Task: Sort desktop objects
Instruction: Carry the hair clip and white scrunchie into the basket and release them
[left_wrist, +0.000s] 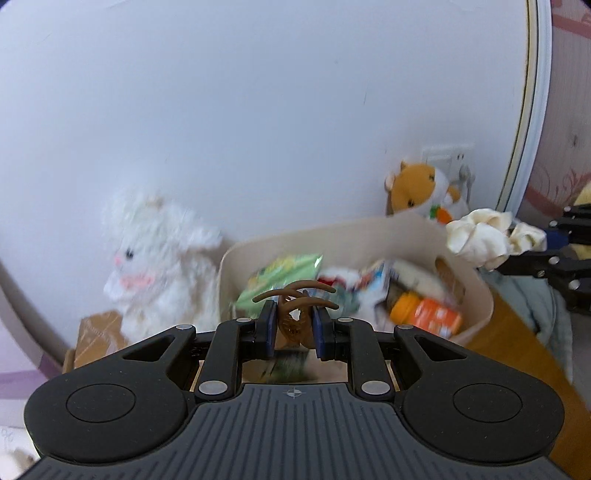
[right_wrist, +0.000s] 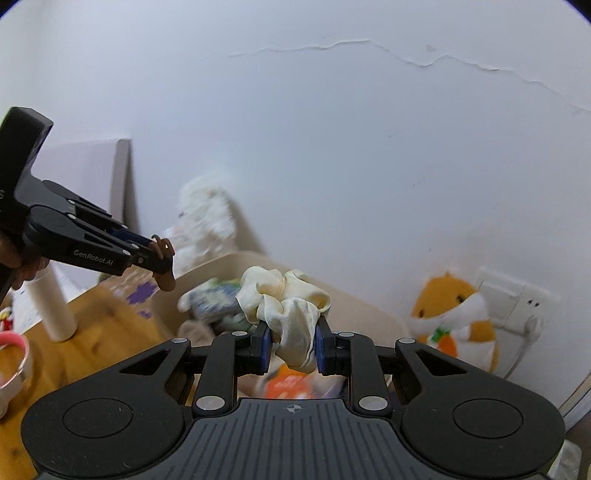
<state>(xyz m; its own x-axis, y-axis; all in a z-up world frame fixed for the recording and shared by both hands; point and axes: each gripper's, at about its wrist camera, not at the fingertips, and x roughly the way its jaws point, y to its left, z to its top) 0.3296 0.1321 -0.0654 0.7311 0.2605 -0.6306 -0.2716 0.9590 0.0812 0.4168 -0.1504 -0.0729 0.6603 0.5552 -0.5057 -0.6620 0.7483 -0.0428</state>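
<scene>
left wrist view: left gripper (left_wrist: 293, 326) is clenching a stiff, light brown hair claw (left_wrist: 295, 314) by its hinge; right gripper (right_wrist: 293, 349) is squeezing a soft, squashy cream scrunchie (right_wrist: 286, 310).

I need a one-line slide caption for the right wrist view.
Right gripper holds a cream scrunchie above the beige bin; left gripper carries a brown hair claw.

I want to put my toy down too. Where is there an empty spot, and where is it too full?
Bare wooden desktop shows between the white cylindrical post and the beige oval storage bin. The bin's inside is crowded with snack packets and an orange-lidded bottle. The fluffy white plush rabbit and orange hamster plush fill the wall side.
</scene>
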